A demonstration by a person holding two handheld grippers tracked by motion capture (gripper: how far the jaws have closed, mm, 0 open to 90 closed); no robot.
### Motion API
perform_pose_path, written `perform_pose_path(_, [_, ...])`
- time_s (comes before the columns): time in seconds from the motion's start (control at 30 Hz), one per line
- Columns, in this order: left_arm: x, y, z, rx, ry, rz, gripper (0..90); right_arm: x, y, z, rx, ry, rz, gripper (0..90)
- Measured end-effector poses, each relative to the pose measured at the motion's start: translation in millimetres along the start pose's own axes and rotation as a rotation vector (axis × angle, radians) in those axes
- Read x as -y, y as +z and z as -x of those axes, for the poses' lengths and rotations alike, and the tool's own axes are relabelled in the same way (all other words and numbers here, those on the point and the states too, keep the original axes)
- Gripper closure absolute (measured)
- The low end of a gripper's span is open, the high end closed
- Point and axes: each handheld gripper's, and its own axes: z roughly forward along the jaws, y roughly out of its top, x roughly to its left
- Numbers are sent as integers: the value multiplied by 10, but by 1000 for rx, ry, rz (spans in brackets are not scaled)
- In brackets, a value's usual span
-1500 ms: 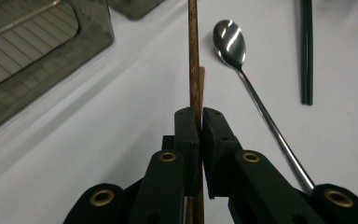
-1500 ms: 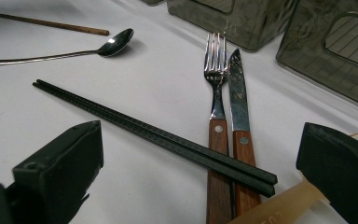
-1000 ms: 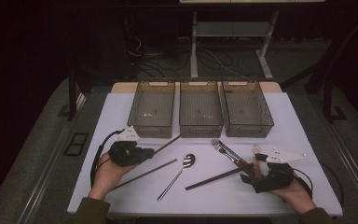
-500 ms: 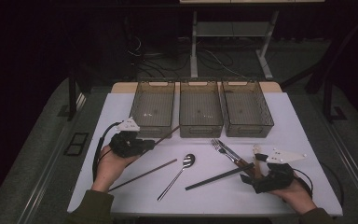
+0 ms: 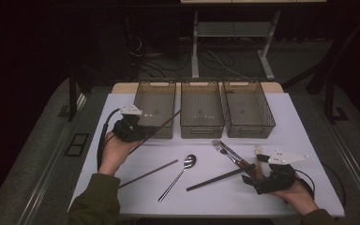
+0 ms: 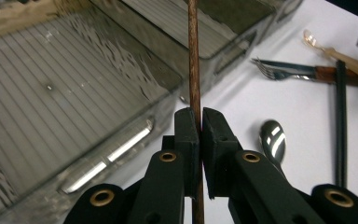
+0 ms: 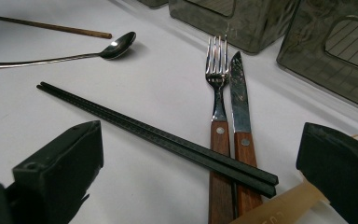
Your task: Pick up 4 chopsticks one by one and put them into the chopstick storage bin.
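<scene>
Carrying a brown chopstick clamped in the left gripper toward the far-left bin, needing lowering inside before releasing, right gripper waiting open.

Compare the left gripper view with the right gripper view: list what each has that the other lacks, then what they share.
Left gripper view: the left claw shut on a brown chopstick, with the ribbed floor of a clear bin close behind. Right gripper view: the right claw open, and a second brown chopstick lying flat beyond the spoon. Shared: the spoon, the fork and the pair of black chopsticks on the white table.
</scene>
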Motion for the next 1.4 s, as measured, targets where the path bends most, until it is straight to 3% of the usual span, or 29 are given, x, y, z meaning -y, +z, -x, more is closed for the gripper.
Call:
perform_pose_path(0.57, [-424,192,-281,-55,-18,-7,847,0,-4,10,-7,7,8,8])
perform_pose_path(0.83, [-544,277,-442,-73,-44,9,847,0,-12,7,-9,10,9,8])
perform_pose_path(1.0, [-601,337,-557,-88,-88,28,847,0,-10,7,-11,12,13,8])
perform_pose_path(1.33, [-766,483,-733,-142,-119,25,847,-3,-15,9,-14,13,15,8])
perform_pose_path(1.4, [-790,523,-752,-155,-105,19,847,-3,-17,8,-16,14,15,8])
